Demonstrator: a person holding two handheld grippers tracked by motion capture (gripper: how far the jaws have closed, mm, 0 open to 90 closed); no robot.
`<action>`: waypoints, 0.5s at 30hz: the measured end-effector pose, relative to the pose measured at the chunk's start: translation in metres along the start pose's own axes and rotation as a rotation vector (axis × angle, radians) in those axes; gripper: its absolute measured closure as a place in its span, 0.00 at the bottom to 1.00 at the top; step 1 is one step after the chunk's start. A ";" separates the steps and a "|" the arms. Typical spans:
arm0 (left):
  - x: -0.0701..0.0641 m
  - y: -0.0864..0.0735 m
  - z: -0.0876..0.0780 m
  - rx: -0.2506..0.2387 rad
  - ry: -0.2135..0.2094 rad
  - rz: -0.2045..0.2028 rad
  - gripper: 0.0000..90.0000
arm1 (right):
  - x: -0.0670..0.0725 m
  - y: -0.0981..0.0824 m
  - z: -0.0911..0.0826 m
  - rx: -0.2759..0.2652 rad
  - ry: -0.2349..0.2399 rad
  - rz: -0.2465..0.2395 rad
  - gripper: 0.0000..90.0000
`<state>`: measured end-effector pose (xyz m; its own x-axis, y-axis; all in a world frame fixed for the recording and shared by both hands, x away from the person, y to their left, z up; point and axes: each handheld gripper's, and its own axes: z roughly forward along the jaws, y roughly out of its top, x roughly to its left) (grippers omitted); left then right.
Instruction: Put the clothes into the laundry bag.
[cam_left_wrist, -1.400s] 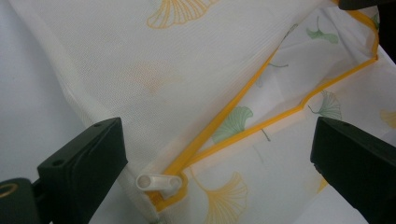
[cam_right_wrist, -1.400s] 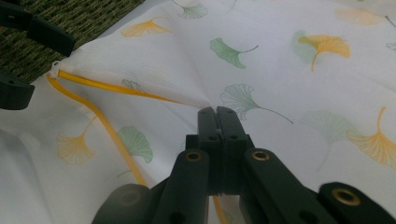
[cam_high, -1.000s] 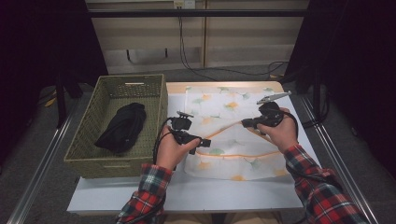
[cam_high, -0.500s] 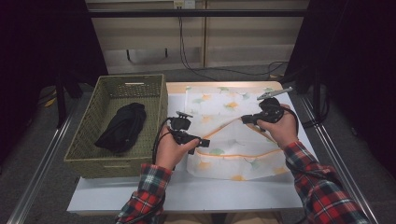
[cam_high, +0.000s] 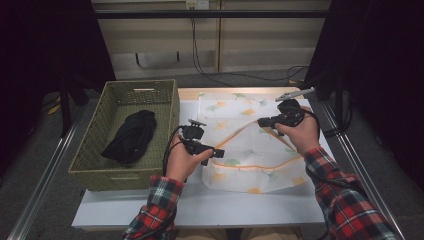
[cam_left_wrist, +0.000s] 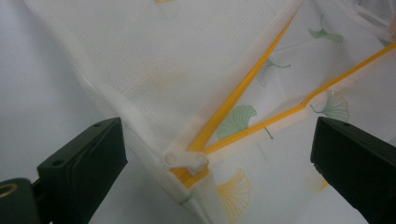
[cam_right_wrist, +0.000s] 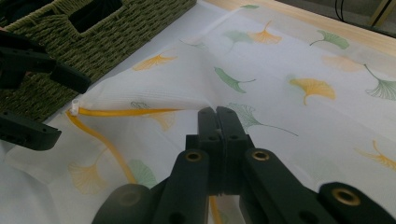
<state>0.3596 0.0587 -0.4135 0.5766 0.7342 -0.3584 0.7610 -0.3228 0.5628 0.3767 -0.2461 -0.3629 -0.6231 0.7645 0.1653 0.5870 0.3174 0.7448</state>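
A white mesh bag (cam_high: 250, 150) printed with ginkgo leaves lies on the table, its orange zipper (cam_left_wrist: 243, 88) open in a V. The zipper's white end piece (cam_left_wrist: 184, 161) sits at the bag's near left corner. My left gripper (cam_high: 214, 151) is open around that corner, with the end piece between its wide-apart jaws (cam_left_wrist: 215, 156) but untouched. My right gripper (cam_high: 263, 121) is shut on the bag's upper flap (cam_right_wrist: 154, 88) at the zipper edge and holds it raised off the lower layer. In the right gripper view the left gripper (cam_right_wrist: 74, 108) brackets the zipper end.
A green woven basket (cam_high: 145, 86) stands left of the bag with a black garment (cam_high: 127, 136) lying inside. The white table (cam_high: 200, 210) has bare surface along its front edge. Metal rails run along both sides of the table, and cables hang at the back.
The right gripper has drifted slightly up and back with the flap in its jaws. The left gripper has stayed at the zipper corner.
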 end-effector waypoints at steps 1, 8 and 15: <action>0.000 0.000 0.000 -0.001 0.000 -0.003 0.03 | 0.000 0.001 0.000 -0.004 0.005 -0.006 1.00; 0.000 0.000 0.000 -0.001 -0.001 0.001 0.03 | 0.000 0.005 -0.003 -0.012 0.004 0.002 1.00; 0.000 0.000 0.001 0.010 -0.004 0.006 0.03 | -0.002 0.009 -0.005 -0.028 0.016 0.019 1.00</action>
<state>0.3594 0.0581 -0.4139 0.5825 0.7296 -0.3583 0.7603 -0.3333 0.5575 0.3809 -0.2480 -0.3529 -0.6198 0.7615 0.1897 0.5844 0.2865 0.7592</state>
